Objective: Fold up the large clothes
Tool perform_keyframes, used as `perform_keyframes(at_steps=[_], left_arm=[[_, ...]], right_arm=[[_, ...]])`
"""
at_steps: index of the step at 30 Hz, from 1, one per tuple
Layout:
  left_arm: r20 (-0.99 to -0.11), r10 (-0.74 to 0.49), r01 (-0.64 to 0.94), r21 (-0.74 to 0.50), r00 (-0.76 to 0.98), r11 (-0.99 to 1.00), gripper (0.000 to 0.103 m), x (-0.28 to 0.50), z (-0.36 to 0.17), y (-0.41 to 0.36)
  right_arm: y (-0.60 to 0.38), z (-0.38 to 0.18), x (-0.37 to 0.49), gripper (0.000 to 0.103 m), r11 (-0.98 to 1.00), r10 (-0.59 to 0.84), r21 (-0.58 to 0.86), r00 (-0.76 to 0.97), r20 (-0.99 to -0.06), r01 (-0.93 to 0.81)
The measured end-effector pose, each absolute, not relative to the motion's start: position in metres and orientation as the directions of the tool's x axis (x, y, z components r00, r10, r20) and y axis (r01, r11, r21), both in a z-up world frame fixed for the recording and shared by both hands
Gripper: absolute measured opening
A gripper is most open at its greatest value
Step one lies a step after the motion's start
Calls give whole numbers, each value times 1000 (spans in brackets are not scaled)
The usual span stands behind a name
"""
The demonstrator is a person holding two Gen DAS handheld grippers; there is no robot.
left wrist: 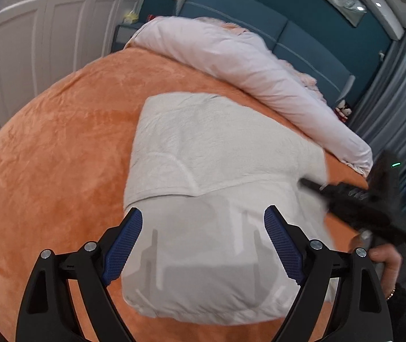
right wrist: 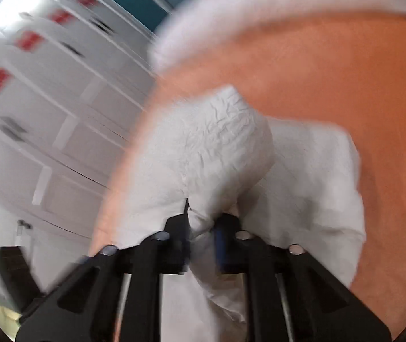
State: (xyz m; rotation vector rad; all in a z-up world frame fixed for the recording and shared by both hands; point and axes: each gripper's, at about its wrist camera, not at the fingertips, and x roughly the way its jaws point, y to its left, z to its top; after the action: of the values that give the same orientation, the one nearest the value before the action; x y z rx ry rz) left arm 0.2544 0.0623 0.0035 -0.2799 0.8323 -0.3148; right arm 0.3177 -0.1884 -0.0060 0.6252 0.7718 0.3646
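Orange bedspread (left wrist: 46,156) under white garment (left wrist: 217,171); left gripper (left wrist: 203,245) wide above, right gripper (right wrist: 201,228) pinching its fabric

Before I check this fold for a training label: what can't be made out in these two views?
- Right wrist view: motion blur smears the wardrobe doors and the red marks on them.
- Right wrist view: the right gripper is shut on the white garment; the cloth covers its pads, and which edge is held is unclear.
- Left wrist view: the open left gripper hides the garment's near corners; the right gripper is blurred there.
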Motion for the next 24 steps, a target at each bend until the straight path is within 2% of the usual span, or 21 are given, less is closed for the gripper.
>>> perform_keyframes(at_steps=[2,3,4,5,7,8,10,13,15,17,19,22,24], left_arm=[[-659,-377,194,-336,651,922,85,247,13,58],[-660,-370,203,-317,654,926,85,246,14,54],[-665,-363,215,-297,653,930,85,245,11,48],[-680,-347,223,-267,646,938,85,245,6,39],[-707,-328,229,-235,626,945,85,247,-12,23],[-721,-317,227,-223,616,948,85,249,-19,17],[-756,-272,214,-177,595,961,87,251,-36,3],[-763,-216,187,-126,609,974,87,250,-44,-4],[-767,-193,169,-111,612,979,87,251,-45,-5],[-770,-183,168,-99,612,981,87,251,-44,-7],[-771,-181,165,-99,610,981,87,250,-43,-7],[-775,-171,156,-95,609,983,87,245,-40,-10],[-778,-174,155,-99,604,983,87,240,-37,-9]], right_arm=[[-198,25,288,5,742,528,653,733,-429,-152],[-206,26,274,5,772,480,621,763,-434,-133],[-212,18,268,5,802,431,590,773,-466,-92],[-224,-13,270,5,843,353,538,743,-568,12],[-239,-74,282,10,835,344,537,649,-679,120],[-243,-98,285,12,818,356,553,617,-702,157],[-245,-99,282,13,813,336,550,617,-712,191],[-232,-59,275,14,850,263,489,644,-718,198],[-228,-28,248,15,888,153,409,706,-691,208],[-215,-9,228,15,923,111,347,748,-655,167],[-199,-8,224,15,948,121,294,717,-686,121],[-177,-54,246,13,971,96,207,591,-801,123],[-174,-56,240,13,969,81,201,591,-803,141]])
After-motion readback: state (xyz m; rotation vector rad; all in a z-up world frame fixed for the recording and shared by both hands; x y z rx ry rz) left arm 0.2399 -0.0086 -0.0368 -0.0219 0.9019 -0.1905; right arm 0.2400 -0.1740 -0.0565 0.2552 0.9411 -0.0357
